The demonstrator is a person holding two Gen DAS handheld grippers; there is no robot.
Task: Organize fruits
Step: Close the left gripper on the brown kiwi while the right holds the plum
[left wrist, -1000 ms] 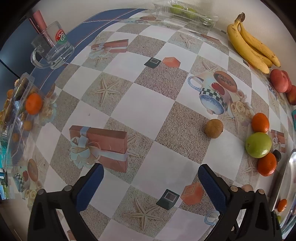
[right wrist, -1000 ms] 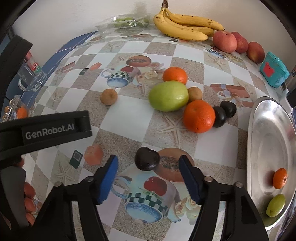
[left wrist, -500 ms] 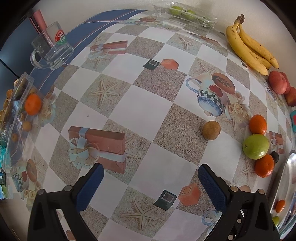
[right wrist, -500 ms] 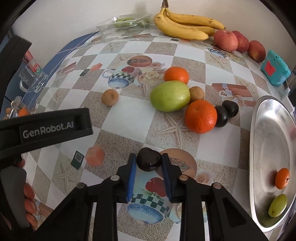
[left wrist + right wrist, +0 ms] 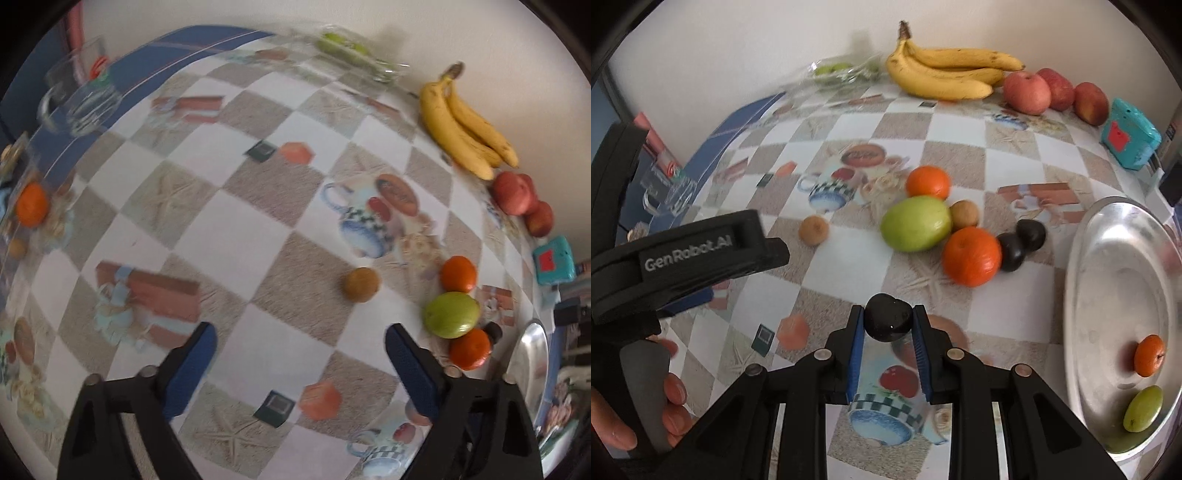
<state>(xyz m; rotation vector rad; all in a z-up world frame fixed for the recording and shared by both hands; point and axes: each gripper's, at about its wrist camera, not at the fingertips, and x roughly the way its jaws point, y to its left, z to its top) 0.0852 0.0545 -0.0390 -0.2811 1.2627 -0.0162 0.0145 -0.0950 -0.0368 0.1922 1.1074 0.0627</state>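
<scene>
My right gripper (image 5: 888,321) is shut on a dark plum (image 5: 888,318), which hangs just above the tablecloth. Ahead lie a large green fruit (image 5: 915,223), two oranges (image 5: 971,255), two more dark plums (image 5: 1021,240) and two small brown fruits (image 5: 813,229). At the right a silver bowl (image 5: 1108,258) holds a small orange (image 5: 1149,355) and a small green fruit (image 5: 1143,408). My left gripper (image 5: 299,350) hovers over the bare cloth with its jaws closing and nothing between them; a brown fruit (image 5: 362,284) lies beyond it.
Bananas (image 5: 945,72), red apples (image 5: 1052,90) and a clear pack of green fruit (image 5: 846,70) line the back wall. A teal box (image 5: 1128,134) stands at the far right. A glass mug (image 5: 79,101) and a clear container (image 5: 22,206) with an orange sit at the left edge.
My right gripper closed on the dark plum and lifted it slightly off the cloth. The left gripper's view tilted toward the right, and its jaws narrowed a little.
</scene>
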